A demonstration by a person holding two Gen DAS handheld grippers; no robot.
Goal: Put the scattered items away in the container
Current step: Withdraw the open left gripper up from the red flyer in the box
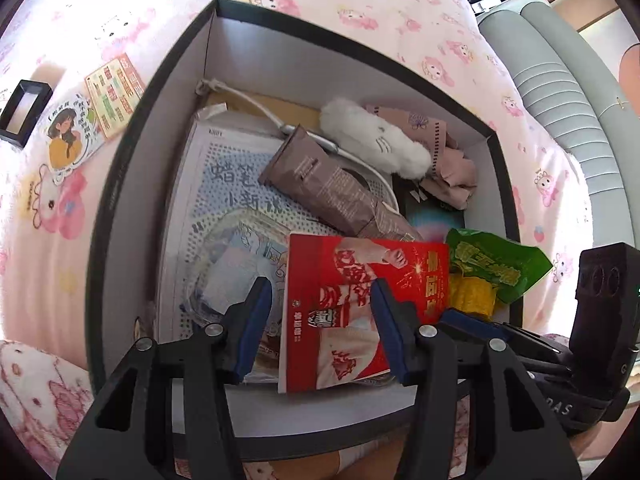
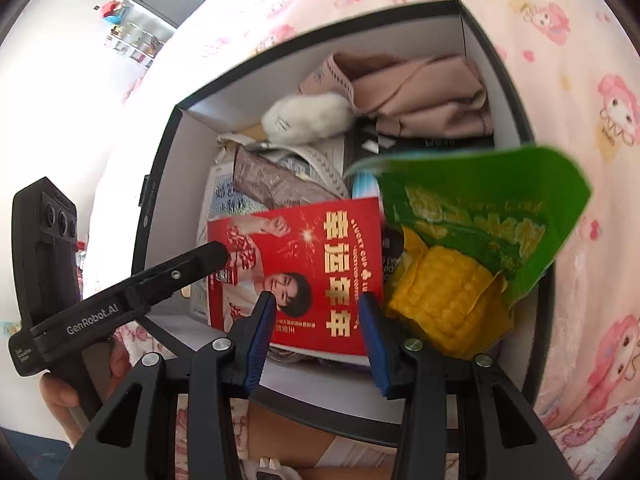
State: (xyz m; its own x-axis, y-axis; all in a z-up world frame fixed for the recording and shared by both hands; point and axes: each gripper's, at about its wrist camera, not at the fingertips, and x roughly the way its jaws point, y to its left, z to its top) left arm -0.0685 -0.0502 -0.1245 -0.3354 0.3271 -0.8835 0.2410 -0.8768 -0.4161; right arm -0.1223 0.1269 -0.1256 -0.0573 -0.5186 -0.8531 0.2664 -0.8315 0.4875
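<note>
A black box with a white inside [image 1: 120,184] [image 2: 160,184] sits on the pink bedsheet and holds many items. A red booklet [image 1: 340,312] [image 2: 304,264] lies on top near the front. A green corn snack packet [image 1: 492,272] [image 2: 472,248] rests at the box's right side. My left gripper [image 1: 320,312] is open over the red booklet, holding nothing. My right gripper [image 2: 316,316] is open over the same booklet, just left of the corn packet. The left gripper's finger shows in the right wrist view [image 2: 208,256].
In the box: a brown sachet [image 1: 332,188], a white fluffy toy [image 1: 376,140], pink cloth [image 2: 420,96], a dotted blue book [image 1: 224,184]. Outside on the sheet lie a sticker [image 1: 70,140], a card [image 1: 114,94] and a small black frame [image 1: 24,112].
</note>
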